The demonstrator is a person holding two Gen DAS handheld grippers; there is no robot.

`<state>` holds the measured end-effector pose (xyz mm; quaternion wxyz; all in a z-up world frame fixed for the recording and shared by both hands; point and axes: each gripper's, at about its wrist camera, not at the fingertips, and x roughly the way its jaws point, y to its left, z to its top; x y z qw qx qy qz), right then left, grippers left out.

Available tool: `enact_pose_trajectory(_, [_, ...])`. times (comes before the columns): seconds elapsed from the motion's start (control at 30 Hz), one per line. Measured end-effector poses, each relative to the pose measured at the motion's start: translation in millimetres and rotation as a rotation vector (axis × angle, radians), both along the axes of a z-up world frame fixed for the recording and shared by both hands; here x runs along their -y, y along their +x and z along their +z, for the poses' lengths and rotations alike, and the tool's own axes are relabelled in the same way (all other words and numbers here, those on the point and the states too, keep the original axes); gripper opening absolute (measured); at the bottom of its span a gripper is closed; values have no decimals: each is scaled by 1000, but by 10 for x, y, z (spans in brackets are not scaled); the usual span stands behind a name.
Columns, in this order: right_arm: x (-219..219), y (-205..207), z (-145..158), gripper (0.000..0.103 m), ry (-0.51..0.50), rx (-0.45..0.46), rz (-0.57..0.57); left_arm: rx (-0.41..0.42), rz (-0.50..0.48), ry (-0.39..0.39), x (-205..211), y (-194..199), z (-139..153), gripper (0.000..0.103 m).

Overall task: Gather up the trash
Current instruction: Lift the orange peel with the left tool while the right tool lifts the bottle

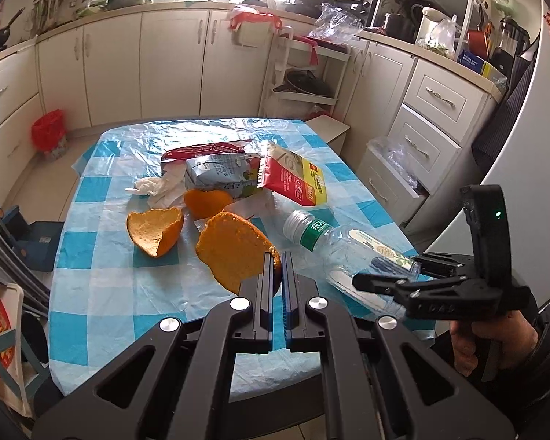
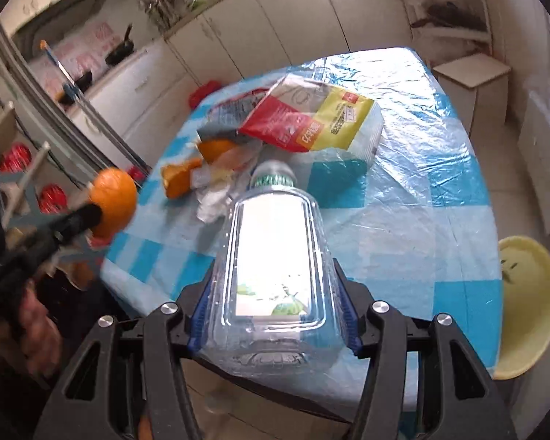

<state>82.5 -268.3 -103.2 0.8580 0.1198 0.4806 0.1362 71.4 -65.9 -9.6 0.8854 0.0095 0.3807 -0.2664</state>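
The left tongs point(image 1: 274, 262) are pinching an orange peel point(image 1: 234, 253) tight. The right tongs point(image 2: 271, 315) are squeezing a clear water bottle point(image 2: 275, 256) at the frame's bottom middle.

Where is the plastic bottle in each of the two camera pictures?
Left wrist view: the bottle lies right of centre, cap pointing up-left, its base held by the right gripper.
Right wrist view: the bottle fills the centre, clamped between that gripper's fingers, cap pointing away.
Shared landmark: the red-and-yellow packet just beyond the cap.
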Motion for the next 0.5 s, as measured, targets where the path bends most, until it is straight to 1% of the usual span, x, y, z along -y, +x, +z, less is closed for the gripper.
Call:
enact_pose_trajectory(0.07, [-54, 44, -84, 56, -30, -52, 46, 0, -1, -2, 4, 1, 6, 4])
enact_pose_trajectory(0.1, [-71, 80, -108, 61, -30, -72, 53, 2, -2, -1, 6, 0, 8, 4])
enact_pose_trajectory(0.13, [-69, 118, -119, 68, -27, -82, 49, 4, -3, 0, 9, 0, 9, 4])
enact_pose_trajectory(0.2, [-45, 202, -125, 72, -27, -93, 33, 3, -5, -1, 11, 4, 5, 4])
enact_pose_trajectory(0.23, [-38, 244, -116, 72, -31, -97, 23, 2, -5, -1, 15, 7, 3, 4])
enact_pose_trajectory(0.33, [-74, 334, -85, 71, -69, -105, 8, 0, -5, 1, 14, 19, -10, 4])
enact_pose_trajectory(0.37, [-107, 355, -92, 69, -93, -108, 22, -2, -4, 0, 14, 24, -12, 4])
enact_pose_trajectory(0.4, [-144, 364, -104, 61, -120, -110, 34, -4, -3, -2, 10, 32, -17, 4])
enact_pose_trajectory(0.43, [-168, 362, -105, 57, -145, -102, 40, -5, -2, -2, 7, 36, -21, 4])
enact_pose_trajectory(0.47, [-195, 365, -101, 56, -156, -95, 46, -7, -2, -3, 6, 41, -27, 4])
enact_pose_trajectory(0.5, [-179, 349, -98, 56, -139, -87, 45, -8, -2, -3, 11, 44, -30, 4])
